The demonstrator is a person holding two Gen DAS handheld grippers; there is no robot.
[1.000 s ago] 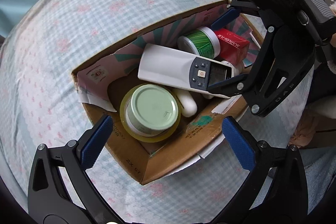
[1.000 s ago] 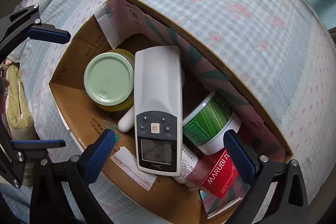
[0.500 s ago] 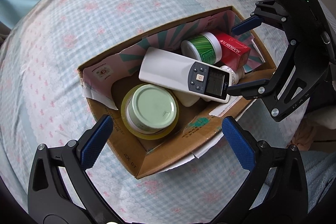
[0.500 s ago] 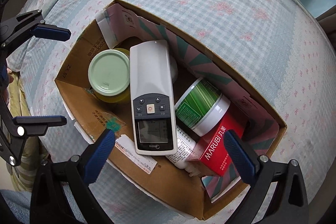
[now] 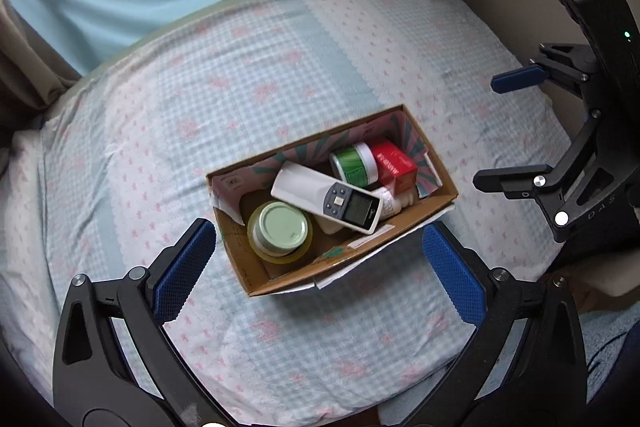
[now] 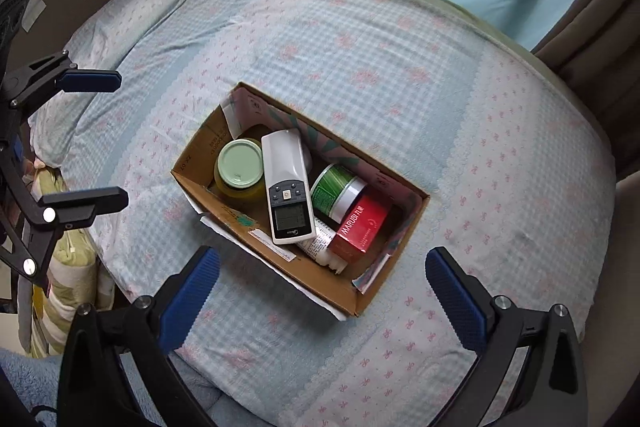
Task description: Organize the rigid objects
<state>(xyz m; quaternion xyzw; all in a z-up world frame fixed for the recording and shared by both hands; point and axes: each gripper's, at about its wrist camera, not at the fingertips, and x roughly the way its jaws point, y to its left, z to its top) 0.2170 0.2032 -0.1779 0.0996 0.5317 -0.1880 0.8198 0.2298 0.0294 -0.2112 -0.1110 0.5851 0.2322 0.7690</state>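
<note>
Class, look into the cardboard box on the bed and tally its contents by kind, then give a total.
Remote control: 1
Jar with pale green lid: 1
Green-labelled white tub: 1
Red carton: 1
White bottle, partly hidden under the remote: 1
Total: 5 visible in the cardboard box; anything deeper is hidden.

An open cardboard box (image 5: 434, 205) sits on the bed, flaps up, packed with 5 things. A jar with a pale green lid (image 5: 282, 230) stands upright at 1 end. A white remote (image 5: 326, 197) lies tilted across the middle — buttons and screen up — resting on a white bottle (image 6: 320, 245) lying flat. A green-labelled tub (image 5: 354, 165) lies on its side, touching a red MARUBI carton (image 6: 362, 229) at the far end.
</note>
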